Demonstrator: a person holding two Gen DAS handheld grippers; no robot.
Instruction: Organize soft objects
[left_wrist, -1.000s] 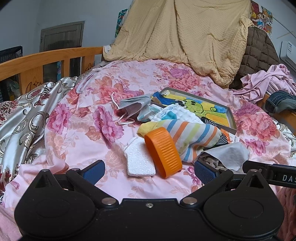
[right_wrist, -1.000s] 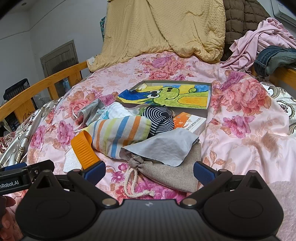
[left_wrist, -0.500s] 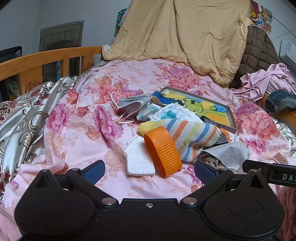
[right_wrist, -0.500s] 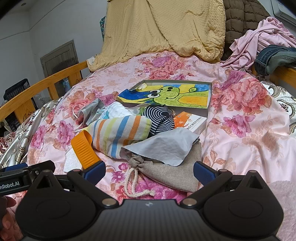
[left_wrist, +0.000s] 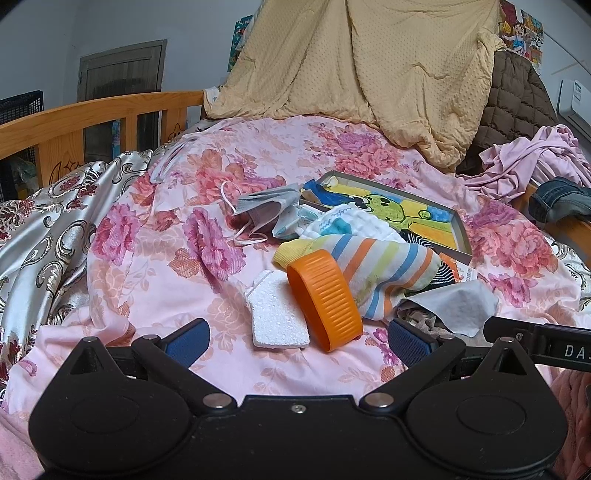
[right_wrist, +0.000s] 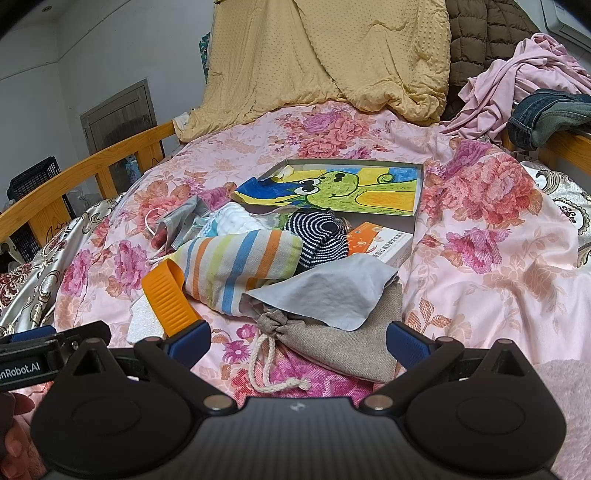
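Pink floral bedding (left_wrist: 155, 266) covers the bed, with a wooden rail (left_wrist: 92, 114) along one side and a dimpled yellow blanket (left_wrist: 369, 74) heaped at the far end. Mid-bed lies a loose pile of soft things: a pastel-striped sock (left_wrist: 384, 266) against a ribbed orange band (left_wrist: 325, 299), a white foam block (left_wrist: 277, 317) touching the band, a crumpled grey face mask (left_wrist: 266, 210) and a thin grey cloth (left_wrist: 458, 302). Behind them sits a shallow tray lined with a cartoon drawing (right_wrist: 351, 188).

Only the right wrist view shows the coarse linen drawstring pouch (right_wrist: 347, 343) under the grey cloth, with its rope cord, and a navy-striped knit (right_wrist: 321, 236) beside an orange box (right_wrist: 380, 243).

Left gripper (left_wrist: 297, 341) and right gripper (right_wrist: 297, 341) both hover low before the pile — fingers spread wide, holding nothing.
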